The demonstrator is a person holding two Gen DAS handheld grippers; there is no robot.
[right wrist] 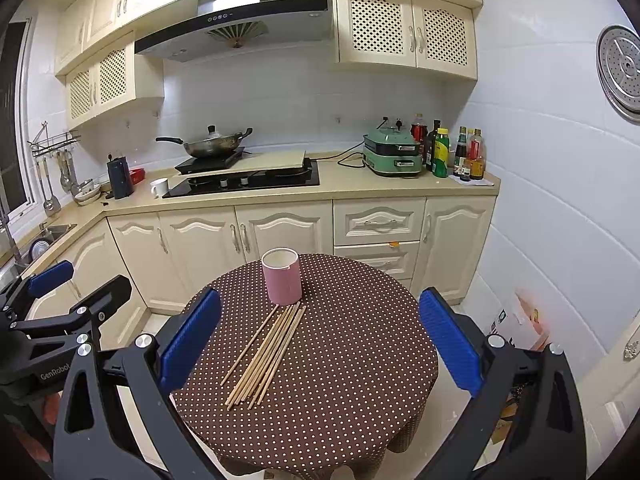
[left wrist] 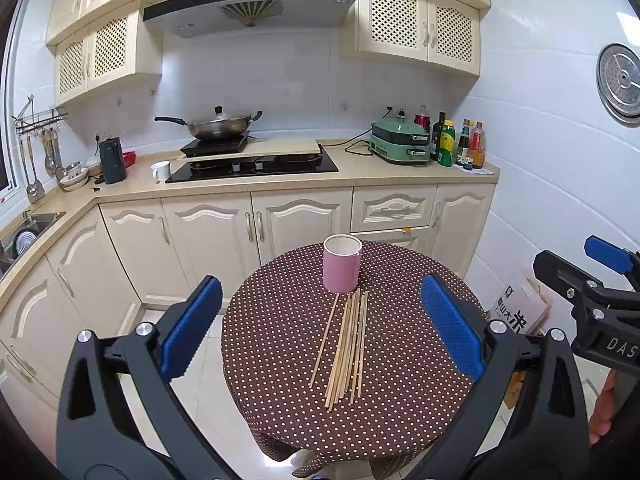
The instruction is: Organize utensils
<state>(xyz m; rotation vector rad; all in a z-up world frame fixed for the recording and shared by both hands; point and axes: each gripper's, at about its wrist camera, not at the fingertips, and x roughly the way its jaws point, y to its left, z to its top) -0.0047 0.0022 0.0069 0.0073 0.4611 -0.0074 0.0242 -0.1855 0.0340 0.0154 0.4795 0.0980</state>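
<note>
A round worktop (left wrist: 280, 360) under a brown cloth with white dots carries a pink cup (left wrist: 342, 264) standing upright near its far edge, mouth open to the top. A loose bundle of wooden chopsticks (left wrist: 347, 344) lies flat on the cloth, running from the foot of the cup toward the near edge; their far tips reach the cup's base, and one stick lies a little apart on the left side of the bundle. The left gripper (left wrist: 322, 328) hangs above the near edge with its jaws spread wide and nothing between the blue pads, the chopsticks showing in the gap. The right gripper (right wrist: 320, 340) is likewise released, jaws wide and bare, hovering over the near edge just beside the left one. Behind the worktop a wok (left wrist: 218, 125) sits on the kitchen counter
</note>
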